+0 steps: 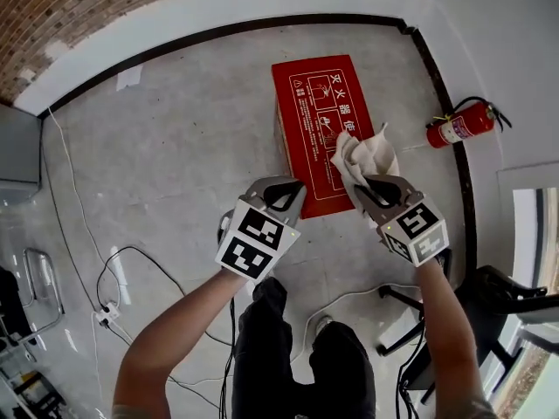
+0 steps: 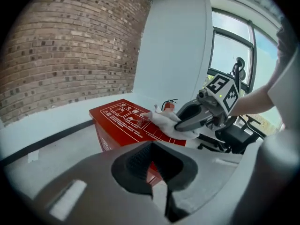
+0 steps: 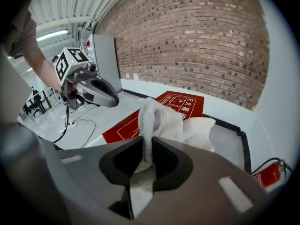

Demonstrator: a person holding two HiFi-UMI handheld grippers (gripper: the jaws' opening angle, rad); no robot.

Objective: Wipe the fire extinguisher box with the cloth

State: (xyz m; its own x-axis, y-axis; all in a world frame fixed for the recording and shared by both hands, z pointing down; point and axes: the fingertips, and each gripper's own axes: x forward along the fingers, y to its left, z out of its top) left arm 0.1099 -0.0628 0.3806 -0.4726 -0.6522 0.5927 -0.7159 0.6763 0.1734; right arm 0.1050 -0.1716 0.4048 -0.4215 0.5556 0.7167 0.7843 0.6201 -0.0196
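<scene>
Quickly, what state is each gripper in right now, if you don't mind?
Left gripper: shut, holding nothing.
Right gripper: shut on the cloth.

Soft, even daylight fills all three views, bright throughout; shadows on the pale grey polished concrete floor (image 1: 175,138) are faint, and its lower left part carries glossy reflections; the tall dark-framed window (image 2: 232,55) is nearly blown out to white; the red rectangular box with white print (image 2: 126,118) stays sharp; a long white ceiling strip lamp (image 3: 54,33) glows; the grey plastic left gripper (image 2: 152,146) and right gripper (image 3: 149,142) loom blurred in the foreground, the crumpled white terry cloth (image 3: 164,118) soft-edged; fisheye distortion bends the red-brown brick wall (image 3: 197,41); the gripper views' corners fall black.
</scene>
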